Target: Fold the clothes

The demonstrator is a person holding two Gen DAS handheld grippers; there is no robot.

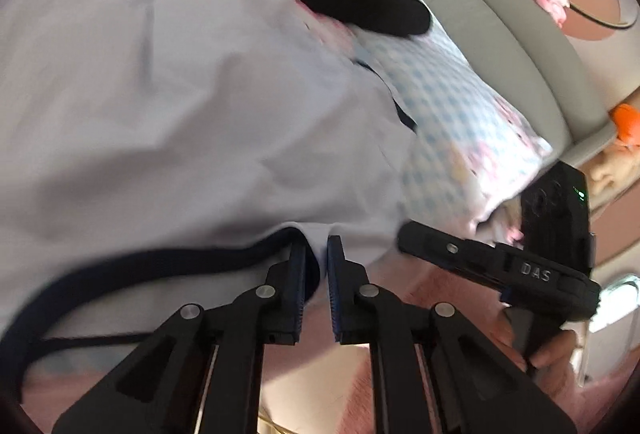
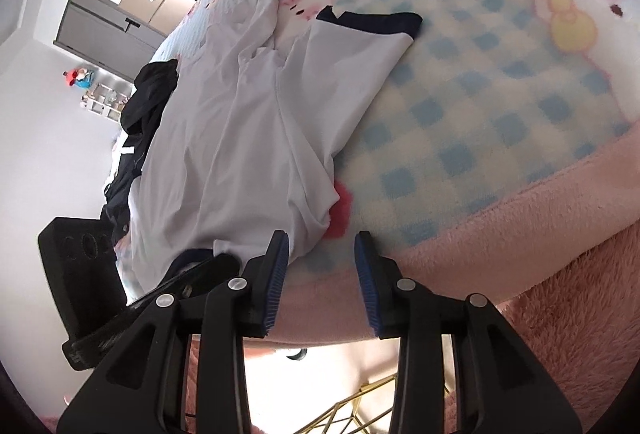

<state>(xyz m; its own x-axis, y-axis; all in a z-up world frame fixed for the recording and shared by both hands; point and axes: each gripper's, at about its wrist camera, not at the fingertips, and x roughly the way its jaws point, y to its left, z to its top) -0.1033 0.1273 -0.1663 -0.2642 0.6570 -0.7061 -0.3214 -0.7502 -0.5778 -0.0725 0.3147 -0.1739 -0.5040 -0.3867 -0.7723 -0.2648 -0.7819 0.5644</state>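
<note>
Nearby, left fingers (image 1: 316, 254) pinching white shirt (image 1: 180, 106), right fingers (image 2: 322, 254) spread, black clothes (image 1: 360, 2) beyond

Blue-checked cartoon blanket (image 2: 500, 106) – pink fleece border (image 2: 520, 218), grey cabinet (image 2: 100, 22)

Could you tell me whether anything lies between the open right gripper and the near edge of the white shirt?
Nothing visible does. The right gripper is open over the blanket, with the white shirt edge just beside its left finger. The left gripper is shut on the shirt's hem.
</note>
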